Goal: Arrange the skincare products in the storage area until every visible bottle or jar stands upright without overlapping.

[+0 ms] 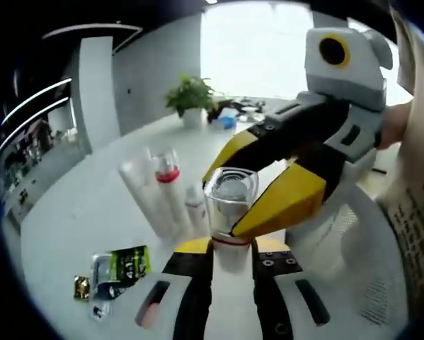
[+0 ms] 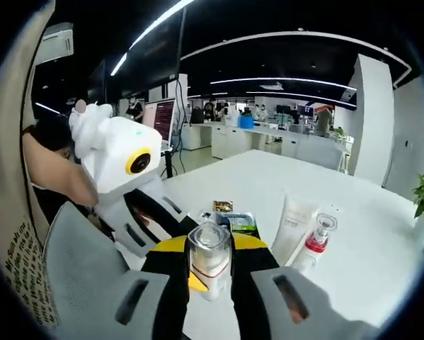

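Both grippers point(image 1: 229, 244) point(image 2: 210, 280) on clear-capped bottle point(image 1: 231, 205)

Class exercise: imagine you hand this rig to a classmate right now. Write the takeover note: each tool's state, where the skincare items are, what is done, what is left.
Left tool: closed around the lower body of the clear-capped bottle.
Right tool: its yellow jaws pinch the same bottle at the cap.
So both tools hold one bottle, upright, above the white table.
Red-collared pump bottle: upright on the table.
White tube: beside it, leaning.
Sachets: flat on the table.
Done: pump bottle upright.
Left: set the held bottle down upright, clear of the others; check the tube.
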### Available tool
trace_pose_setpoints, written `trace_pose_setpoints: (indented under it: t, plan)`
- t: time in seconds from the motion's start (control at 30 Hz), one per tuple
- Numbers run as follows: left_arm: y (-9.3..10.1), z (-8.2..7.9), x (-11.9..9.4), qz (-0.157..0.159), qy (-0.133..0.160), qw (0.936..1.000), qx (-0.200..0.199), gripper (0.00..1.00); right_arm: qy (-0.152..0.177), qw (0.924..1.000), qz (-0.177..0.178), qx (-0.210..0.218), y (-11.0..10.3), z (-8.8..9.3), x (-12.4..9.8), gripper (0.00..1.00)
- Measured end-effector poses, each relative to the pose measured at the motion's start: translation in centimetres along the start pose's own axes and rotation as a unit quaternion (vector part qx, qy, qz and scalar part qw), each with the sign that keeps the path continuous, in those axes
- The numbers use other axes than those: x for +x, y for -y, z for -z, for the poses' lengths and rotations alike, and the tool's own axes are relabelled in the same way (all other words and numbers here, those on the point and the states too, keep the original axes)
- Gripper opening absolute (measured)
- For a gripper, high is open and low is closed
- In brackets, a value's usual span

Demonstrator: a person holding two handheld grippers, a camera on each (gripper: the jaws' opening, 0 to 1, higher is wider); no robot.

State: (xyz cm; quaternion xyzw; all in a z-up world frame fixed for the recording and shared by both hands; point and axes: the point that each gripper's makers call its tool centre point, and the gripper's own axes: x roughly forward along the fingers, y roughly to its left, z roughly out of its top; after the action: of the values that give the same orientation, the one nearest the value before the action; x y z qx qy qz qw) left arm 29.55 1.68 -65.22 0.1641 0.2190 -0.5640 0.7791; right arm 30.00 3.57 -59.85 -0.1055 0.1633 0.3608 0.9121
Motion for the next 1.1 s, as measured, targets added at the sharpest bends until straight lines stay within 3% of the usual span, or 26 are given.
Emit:
trace_pose_setpoints:
  t: [0.7, 1.1]
  plan:
    - [-0.2, 4.3, 4.4, 0.04, -0.029, 0.9988, 0.004, 0.17, -0.062, 0.9977, 0.018, 0.021, 1.4, 6.0, 1.9, 0.2]
    - [-0.1, 5.4, 5.5, 0.055, -0.036, 0.9978, 0.006, 0.17, -0.075, 0.9964, 0.025, 0.03, 1.7, 7.5, 2.3, 0.21]
